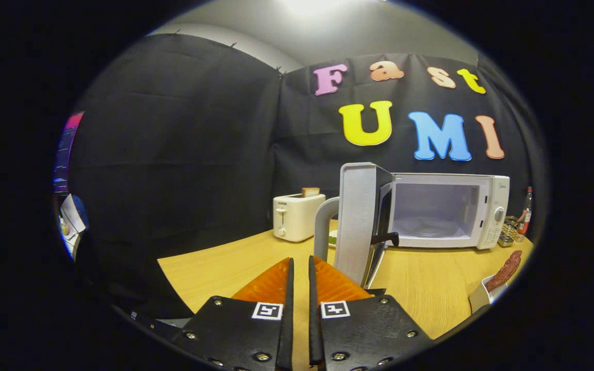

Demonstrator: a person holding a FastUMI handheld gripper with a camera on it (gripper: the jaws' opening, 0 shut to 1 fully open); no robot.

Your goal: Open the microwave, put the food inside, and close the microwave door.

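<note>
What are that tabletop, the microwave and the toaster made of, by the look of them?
The table looks like light wood or a wood-look laminate: pale grain lines, smooth matte sheen. The microwave, its door swung open, seems white painted metal or plastic, smooth and slightly glossy. The toaster looks like cream plastic, evenly matte. The gripper hangs nearly shut, holding nothing.

toaster (297,217) with bread slice (310,192) in slot | wooden table (235,263) | bottle (526,211) at table's far end
</note>
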